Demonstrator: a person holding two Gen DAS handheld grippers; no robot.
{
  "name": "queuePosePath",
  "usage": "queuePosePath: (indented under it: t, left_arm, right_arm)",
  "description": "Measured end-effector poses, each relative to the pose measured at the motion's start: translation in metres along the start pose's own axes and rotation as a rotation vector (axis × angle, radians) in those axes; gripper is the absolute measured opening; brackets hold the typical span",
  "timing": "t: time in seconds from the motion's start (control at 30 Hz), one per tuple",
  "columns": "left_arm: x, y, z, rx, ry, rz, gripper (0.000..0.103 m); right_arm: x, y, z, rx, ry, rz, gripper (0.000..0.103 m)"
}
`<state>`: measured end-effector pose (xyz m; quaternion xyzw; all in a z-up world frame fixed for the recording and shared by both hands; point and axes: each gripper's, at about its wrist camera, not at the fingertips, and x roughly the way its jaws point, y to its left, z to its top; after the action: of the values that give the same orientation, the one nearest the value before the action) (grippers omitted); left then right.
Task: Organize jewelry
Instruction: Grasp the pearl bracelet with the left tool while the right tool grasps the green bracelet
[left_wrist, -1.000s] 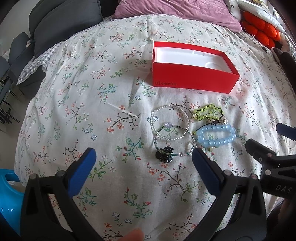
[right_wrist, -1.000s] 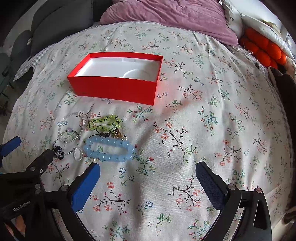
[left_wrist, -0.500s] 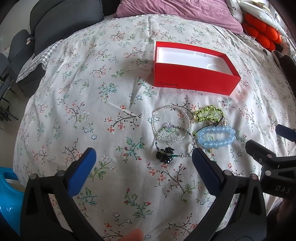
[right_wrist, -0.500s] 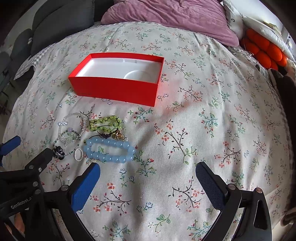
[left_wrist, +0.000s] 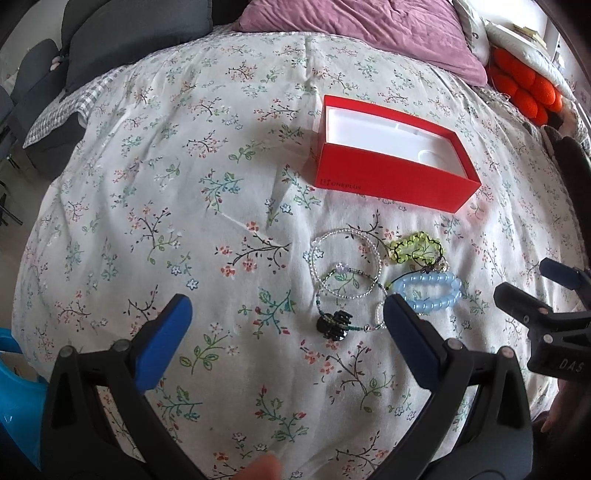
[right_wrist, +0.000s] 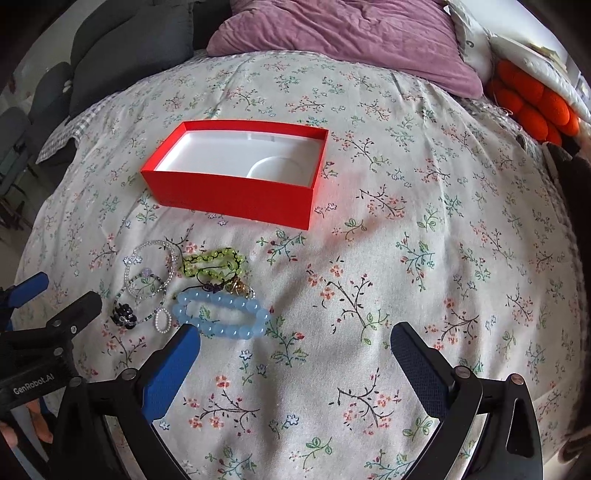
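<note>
An open red box with a white, empty inside sits on the floral bedspread. In front of it lies a cluster of jewelry: a light blue bead bracelet, a yellow-green bead bracelet, a clear bead bracelet, and a thin beaded strand with a black charm. My left gripper is open and empty, just short of the black charm. My right gripper is open and empty, its left finger just short of the blue bracelet.
The bedspread covers the whole bed. A purple pillow lies at the back, orange cushions at the back right, dark grey cushions at the back left. A blue object sits at the lower left.
Both grippers have shifted slightly, so the box and jewelry sit a little lower in both views. Nothing was grasped and the jaws stay open.
</note>
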<state>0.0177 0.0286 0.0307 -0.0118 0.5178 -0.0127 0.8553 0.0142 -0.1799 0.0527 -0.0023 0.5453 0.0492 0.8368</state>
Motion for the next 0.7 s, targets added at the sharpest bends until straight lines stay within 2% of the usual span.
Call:
queuePosePath:
  t: [0.07, 0.3, 0.4, 0.53, 0.63, 0.7]
  left_arm:
    - [0.004, 0.006, 0.006, -0.012, 0.039, -0.035, 0.103]
    - [0.015, 0.022, 0.026, -0.080, 0.074, -0.172, 0.100]
    - [0.021, 0.020, 0.033, -0.067, 0.087, -0.201, 0.092]
    - [0.035, 0.014, 0.038, -0.043, 0.126, -0.224, 0.073]
    - [0.046, 0.011, 0.040, -0.028, 0.149, -0.240, 0.062]
    - [0.051, 0.009, 0.042, -0.022, 0.159, -0.244, 0.058]
  right_arm:
    - [0.003, -0.004, 0.005, 0.009, 0.022, 0.041, 0.103]
    - [0.022, -0.013, 0.025, 0.075, 0.123, 0.164, 0.103]
    - [0.034, -0.018, 0.032, 0.129, 0.157, 0.231, 0.103]
    - [0.045, -0.015, 0.036, 0.147, 0.166, 0.251, 0.101]
    - [0.053, -0.011, 0.040, 0.153, 0.174, 0.266, 0.089]
    - [0.058, -0.010, 0.040, 0.153, 0.184, 0.280, 0.073]
